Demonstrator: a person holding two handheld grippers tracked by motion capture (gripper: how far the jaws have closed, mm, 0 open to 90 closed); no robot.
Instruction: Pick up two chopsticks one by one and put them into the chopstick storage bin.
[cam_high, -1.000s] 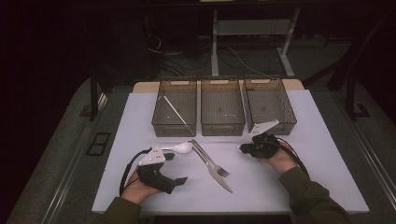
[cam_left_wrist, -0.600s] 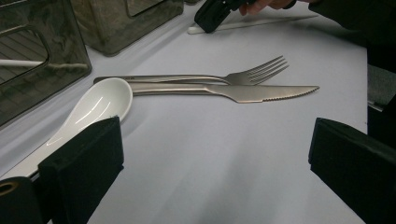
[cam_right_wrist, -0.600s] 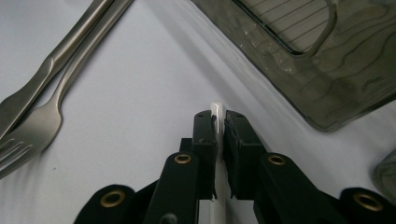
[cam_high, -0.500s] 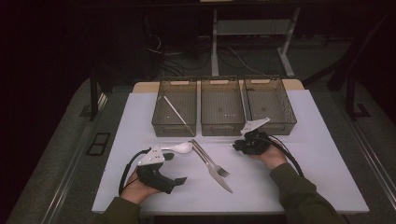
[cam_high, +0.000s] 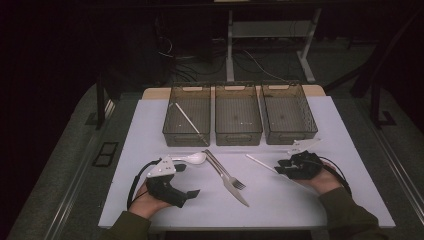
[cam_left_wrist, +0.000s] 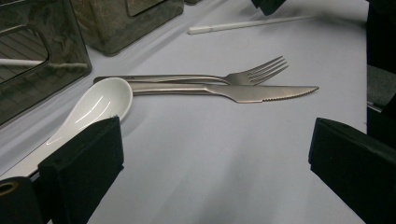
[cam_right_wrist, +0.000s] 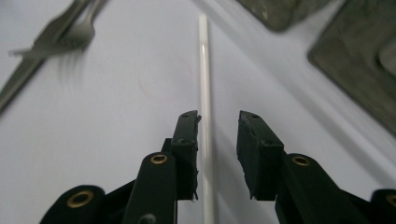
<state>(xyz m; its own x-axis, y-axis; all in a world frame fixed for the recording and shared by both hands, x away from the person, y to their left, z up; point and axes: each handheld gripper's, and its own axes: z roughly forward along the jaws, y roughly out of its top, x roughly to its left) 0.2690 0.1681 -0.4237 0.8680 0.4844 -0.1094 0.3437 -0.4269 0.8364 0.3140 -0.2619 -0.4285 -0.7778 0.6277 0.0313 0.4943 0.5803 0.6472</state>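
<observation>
High view: a white table (cam_high: 150, 150) carries three dark mesh bins in a row along its far edge, cutlery lying loose in front of them. The left bin (cam_high: 186, 115) holds one white stick lying on a slant; the middle bin (cam_high: 238, 114) and the right bin (cam_high: 288, 112) look empty, though the mesh makes small things hard to rule out.

The right gripper (cam_high: 281, 169) sits at the near right — its jaws are parted a little, with a thin white stick (cam_right_wrist: 203, 88) running between them, close against the left-hand one. They have not closed on it. The stick's long axis lies along the gripper's own line, pointing away toward the bins, so closing where it stands would likely take it near its close end.

The left gripper (cam_left_wrist: 215, 158) rests at the near left, jaws wide apart and holding nothing. Just beyond it lie a white spoon (cam_left_wrist: 95, 105), then a knife (cam_left_wrist: 243, 92) and a fork (cam_left_wrist: 233, 76) touching side by side — well within its reach.
</observation>
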